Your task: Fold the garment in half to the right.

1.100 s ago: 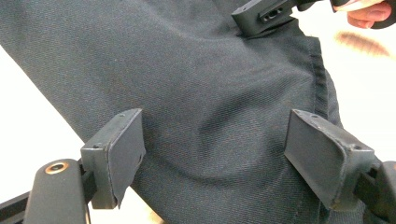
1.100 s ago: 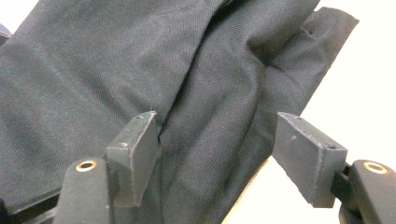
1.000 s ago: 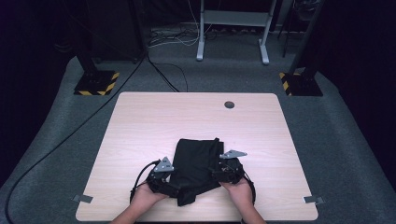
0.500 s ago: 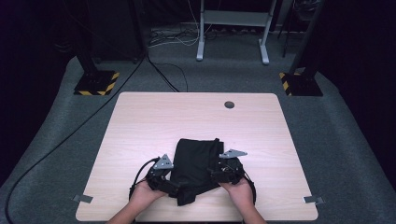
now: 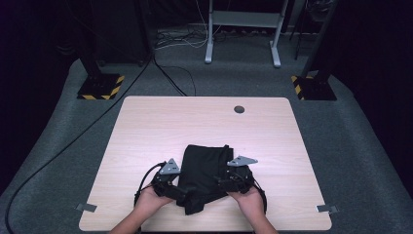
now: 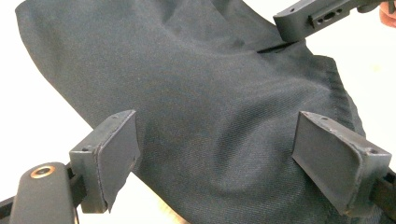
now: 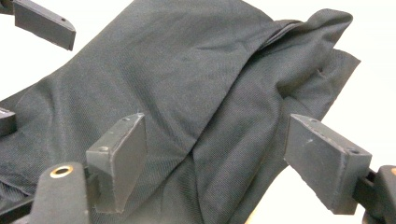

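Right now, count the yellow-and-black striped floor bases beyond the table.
2: the left striped base sits beyond the table's far left corner, the right striped base beyond its far right corner. Others may hide in the dark.

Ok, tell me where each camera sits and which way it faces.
High view: above the person's side, looking forward and down on the table; both hands, left gripper, right gripper.
Left gripper view: on that gripper, along its open jaws, over the black cloth.
Right gripper view: likewise, jaws open.
Shared: the cloth.
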Demonstrator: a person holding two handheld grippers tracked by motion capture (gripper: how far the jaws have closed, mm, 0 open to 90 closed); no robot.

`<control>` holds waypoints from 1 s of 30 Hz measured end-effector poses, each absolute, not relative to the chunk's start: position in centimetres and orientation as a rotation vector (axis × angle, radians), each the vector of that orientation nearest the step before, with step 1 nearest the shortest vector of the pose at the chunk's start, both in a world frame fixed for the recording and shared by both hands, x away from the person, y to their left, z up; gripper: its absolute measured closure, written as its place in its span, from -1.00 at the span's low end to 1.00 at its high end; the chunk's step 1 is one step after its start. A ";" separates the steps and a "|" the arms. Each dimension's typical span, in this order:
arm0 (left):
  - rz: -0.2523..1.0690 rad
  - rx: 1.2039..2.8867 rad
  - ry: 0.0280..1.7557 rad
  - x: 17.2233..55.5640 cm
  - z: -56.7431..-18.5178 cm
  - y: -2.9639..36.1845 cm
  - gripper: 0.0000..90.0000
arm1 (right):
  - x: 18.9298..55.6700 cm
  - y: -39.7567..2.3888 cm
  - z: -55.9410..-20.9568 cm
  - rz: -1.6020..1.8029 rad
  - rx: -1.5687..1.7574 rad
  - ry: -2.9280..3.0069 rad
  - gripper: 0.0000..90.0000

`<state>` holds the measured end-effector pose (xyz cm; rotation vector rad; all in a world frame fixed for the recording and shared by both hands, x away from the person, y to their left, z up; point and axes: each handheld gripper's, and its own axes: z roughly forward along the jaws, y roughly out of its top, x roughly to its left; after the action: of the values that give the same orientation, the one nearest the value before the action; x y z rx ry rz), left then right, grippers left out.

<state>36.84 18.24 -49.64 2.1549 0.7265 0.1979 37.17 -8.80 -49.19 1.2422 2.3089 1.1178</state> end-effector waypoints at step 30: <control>0.260 2.090 0.812 37.1 -48.2 22.4 -0.68 | 34.0 -12.3 -48.1 1.144 1.197 2.255 -0.61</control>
<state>37.07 22.44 -48.22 2.0896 0.8125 0.2597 34.04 -12.26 -48.13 1.1971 2.2555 1.1440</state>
